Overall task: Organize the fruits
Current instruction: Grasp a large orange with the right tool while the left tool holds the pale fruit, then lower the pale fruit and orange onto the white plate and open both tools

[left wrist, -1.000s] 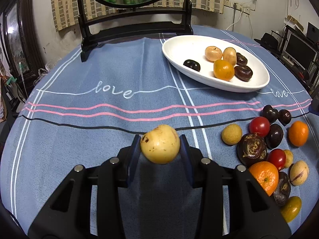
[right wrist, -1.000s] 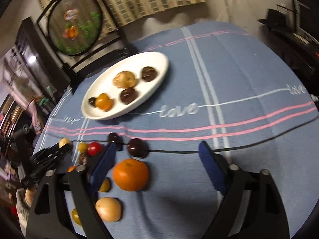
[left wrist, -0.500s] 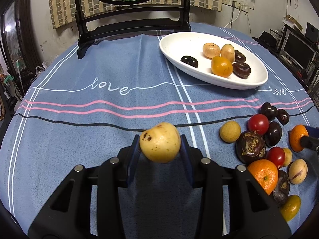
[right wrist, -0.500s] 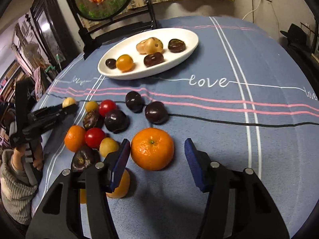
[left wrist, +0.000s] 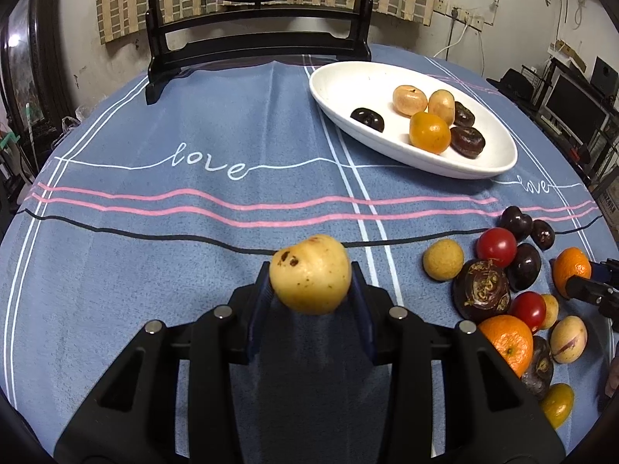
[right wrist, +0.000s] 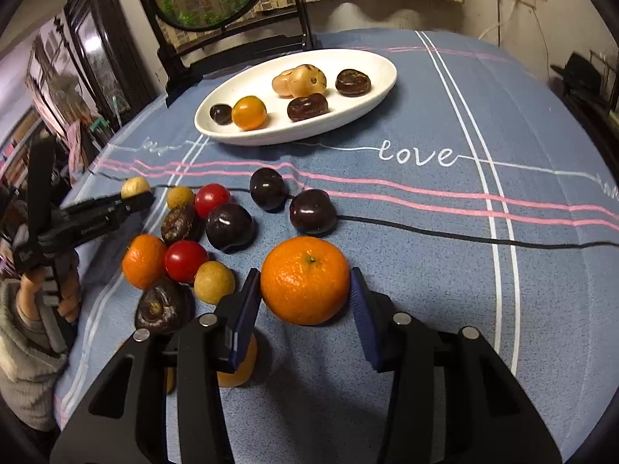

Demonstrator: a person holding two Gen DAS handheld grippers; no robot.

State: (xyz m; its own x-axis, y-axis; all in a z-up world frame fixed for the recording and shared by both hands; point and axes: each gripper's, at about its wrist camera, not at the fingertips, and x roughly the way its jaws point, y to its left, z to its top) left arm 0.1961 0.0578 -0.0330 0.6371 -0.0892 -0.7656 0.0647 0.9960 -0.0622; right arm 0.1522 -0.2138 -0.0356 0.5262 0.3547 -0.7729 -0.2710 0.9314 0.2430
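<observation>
L gripper (left wrist: 310,290) was clamped on a pale yellow spotted fruit (left wrist: 310,279), held above the blue cloth (left wrist: 162,270), well short of the white oval plate (left wrist: 336,81) and left of it. Plate held six fruits, incl. a yellow-orange one (left wrist: 430,132). Loose fruit pile (right wrist: 201,232) lay nearer than the plate. R gripper (right wrist: 305,294) was closing around a big orange (right wrist: 305,280) resting on the cloth at the pile's right edge; pads at or near its skin, contact unclear.
</observation>
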